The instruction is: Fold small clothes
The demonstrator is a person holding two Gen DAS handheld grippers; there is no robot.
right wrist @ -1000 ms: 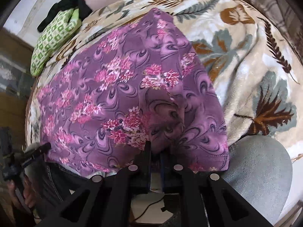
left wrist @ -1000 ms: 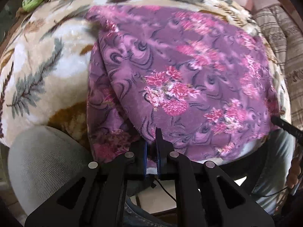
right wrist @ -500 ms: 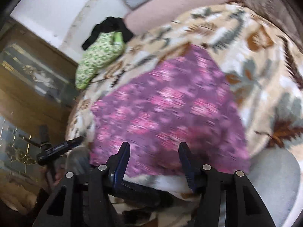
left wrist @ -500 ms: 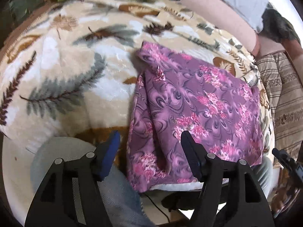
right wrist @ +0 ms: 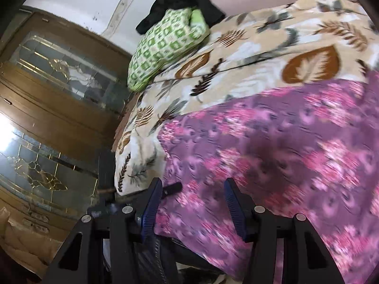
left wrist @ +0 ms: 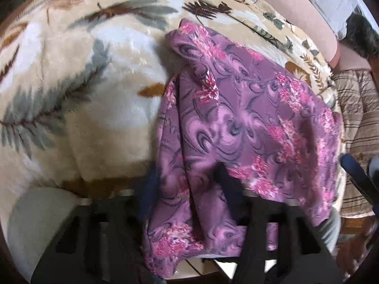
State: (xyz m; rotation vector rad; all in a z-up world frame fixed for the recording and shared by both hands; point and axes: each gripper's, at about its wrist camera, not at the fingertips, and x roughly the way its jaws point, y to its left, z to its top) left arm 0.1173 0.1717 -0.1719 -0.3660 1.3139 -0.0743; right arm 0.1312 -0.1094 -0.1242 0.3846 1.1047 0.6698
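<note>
A purple garment with pink flowers [left wrist: 248, 118] lies folded on a cream blanket printed with leaves [left wrist: 83, 82]; its near edge hangs over the blanket's front. My left gripper [left wrist: 187, 177] points steeply down at the garment's near left corner. Its jaws are closing, with a hanging fold of the cloth between them, and the pads do not press on it. My right gripper [right wrist: 194, 201] is open over the garment [right wrist: 272, 165] near its front edge, nothing gripped. Both views are blurred by motion. The right gripper's finger [left wrist: 355, 175] shows at the left wrist view's right edge.
A green-and-white patterned cushion [right wrist: 165, 45] with a black garment [right wrist: 182, 2] behind it sits at the blanket's far corner. A wooden cabinet with glass doors [right wrist: 59, 99] stands left. Striped fabric [left wrist: 355, 113] lies right of the blanket. A grey-clad knee [left wrist: 40, 224] is below.
Both grippers were shut on the garment's near edge, then opened and let it go. The left one's jaws have since narrowed around the left corner. The right one swung left along the front edge.
</note>
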